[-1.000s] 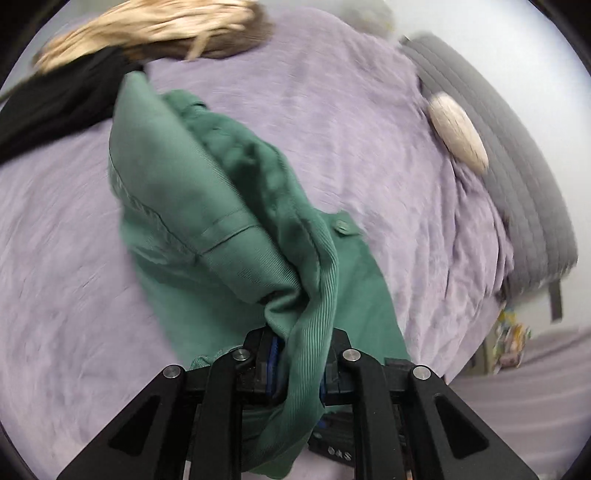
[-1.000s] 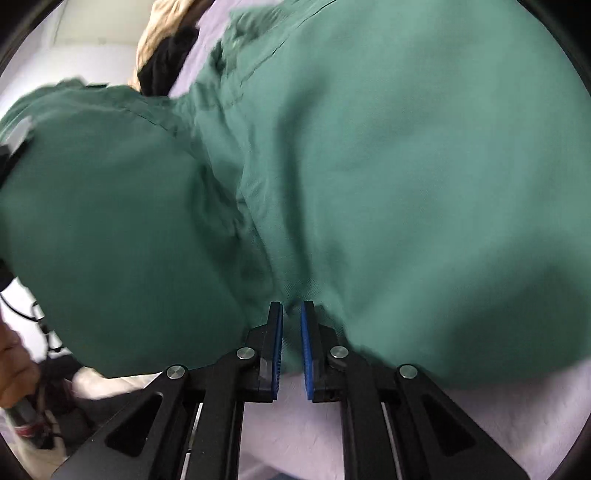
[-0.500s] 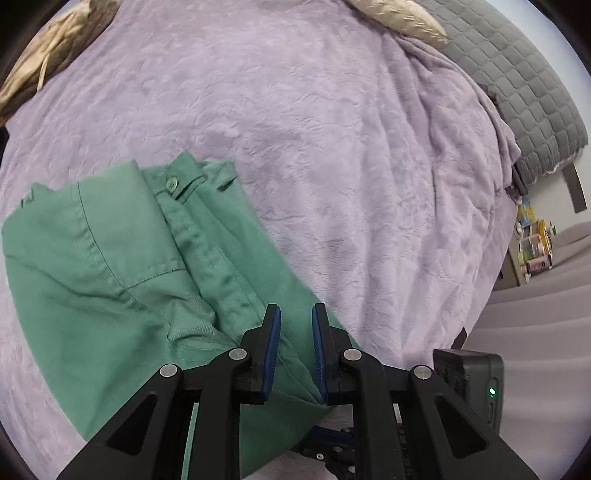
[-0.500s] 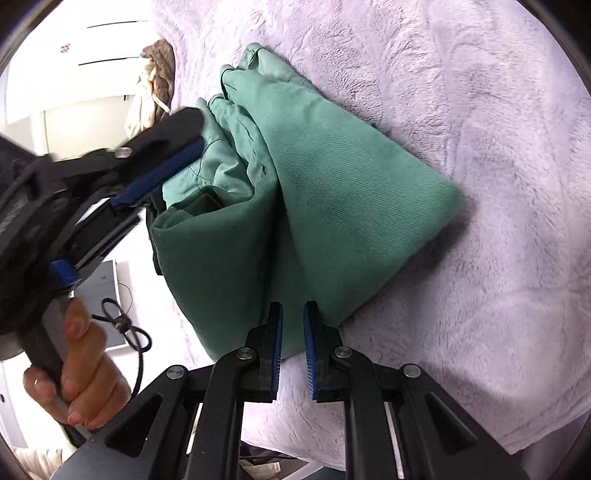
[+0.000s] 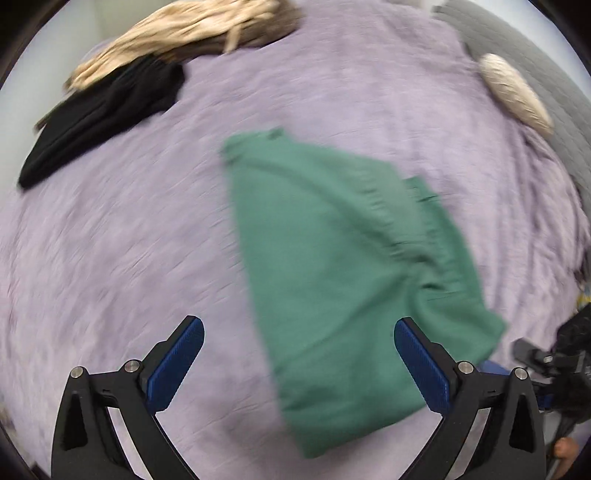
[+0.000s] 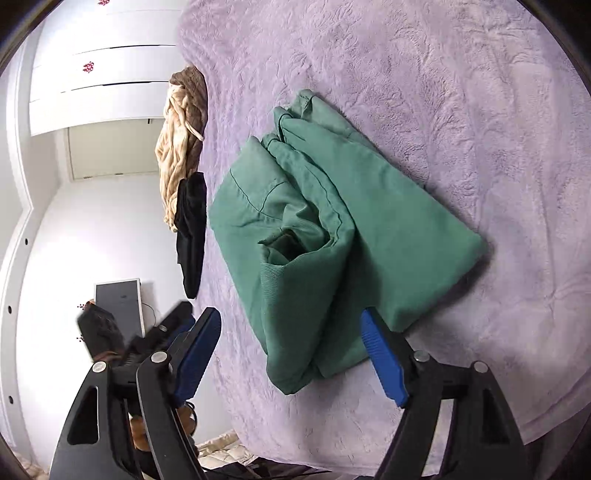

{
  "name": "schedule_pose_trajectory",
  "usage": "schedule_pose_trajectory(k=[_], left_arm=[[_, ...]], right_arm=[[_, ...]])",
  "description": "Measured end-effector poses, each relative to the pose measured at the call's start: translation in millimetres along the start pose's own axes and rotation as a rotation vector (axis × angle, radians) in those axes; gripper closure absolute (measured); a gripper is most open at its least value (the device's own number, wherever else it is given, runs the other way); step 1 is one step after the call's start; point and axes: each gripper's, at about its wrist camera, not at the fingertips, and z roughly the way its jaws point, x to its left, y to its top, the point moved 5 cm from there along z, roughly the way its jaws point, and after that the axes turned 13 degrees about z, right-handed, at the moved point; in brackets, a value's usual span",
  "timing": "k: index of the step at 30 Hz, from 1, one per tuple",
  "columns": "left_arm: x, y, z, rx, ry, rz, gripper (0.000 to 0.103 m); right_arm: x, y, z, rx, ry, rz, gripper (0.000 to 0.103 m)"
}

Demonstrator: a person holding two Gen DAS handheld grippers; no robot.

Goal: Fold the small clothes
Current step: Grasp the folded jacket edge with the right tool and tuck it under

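A green garment (image 5: 351, 277) lies folded in a thick wedge on the lilac blanket (image 5: 110, 258); the left wrist view is motion-blurred. My left gripper (image 5: 299, 332) hovers over its near end. Its jaws are opening wide, and the blue pads (image 5: 177, 362) touch no cloth. In the right wrist view the green garment (image 6: 351, 229) shows a rolled waistband and seams. My right gripper (image 6: 291, 332) is at its near corner with jaws opening. The cloth sits between the fingers in the picture but the pads do not press on it.
A beige garment pile (image 5: 184, 33) and a black garment (image 5: 103, 110) lie at the blanket's far left. A pale cushion (image 5: 513, 92) rests on a grey quilt (image 5: 535, 48) at the right. White cupboards (image 6: 92, 74) and a dark screen (image 6: 118, 302) stand beyond the bed edge.
Both grippers were shut, holding the green garment a second ago. It has been laid down folded on the blanket, both jaws have spread wide, and the left gripper has drawn back.
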Motion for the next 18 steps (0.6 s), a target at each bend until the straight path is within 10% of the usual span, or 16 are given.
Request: schedule_pose_trajectory(k=[6, 8, 9, 14, 18], left_arm=[[33.2, -45.3, 34.5, 0.098, 0.054, -0.093, 0.000], [32.2, -52.8, 44.3, 0.119, 0.054, -0.095, 0.000], [31.7, -54.3, 46.9, 0.124, 0.055, -0.094, 0.000], [15.8, -44.9, 38.7, 0.062, 0.031, -0.053, 0.000], [-10.4, -37.8, 47.1, 0.069, 0.010, 0.014, 0.000]], right_arm=[[16.5, 14.0, 36.9, -0.033, -0.078, -0.009, 0.023], [20.7, 23.3, 50.7, -0.025, -0.138, -0.012, 0.060], [31.6, 26.3, 56.0, -0.012, -0.146, -0.045, 0.097], [93.7, 8.4, 3.4, -0.120, -0.126, -0.371, 0.098], [41.0, 32.1, -23.7, -0.178, -0.208, -0.237, 0.098]])
